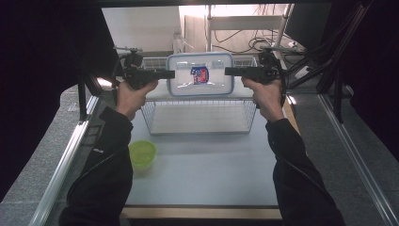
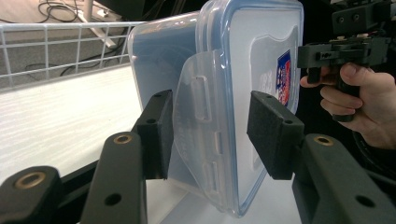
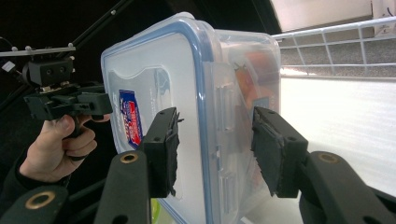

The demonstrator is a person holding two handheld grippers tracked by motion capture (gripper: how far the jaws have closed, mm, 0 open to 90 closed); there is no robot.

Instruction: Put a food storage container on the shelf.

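Together, two grippers hold a lidded plastic box up over a wire basket.

Left gripper (image 1: 170, 73) straddles the box's (image 1: 201, 87) left end, right gripper (image 1: 228, 71) its right end; both have jaws spread around the side latches, and I cannot tell whether the pads touch. The box stands on edge, lid facing near, above the basket (image 1: 153, 123). A green bowl (image 1: 142, 154) sits near left on the table (image 1: 207, 169).

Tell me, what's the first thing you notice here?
A clear plastic container with a blue-rimmed lid stands on edge above a white wire basket, with the left gripper and right gripper at its two ends, jaws open around its latches. A small green bowl sits nearer, left.
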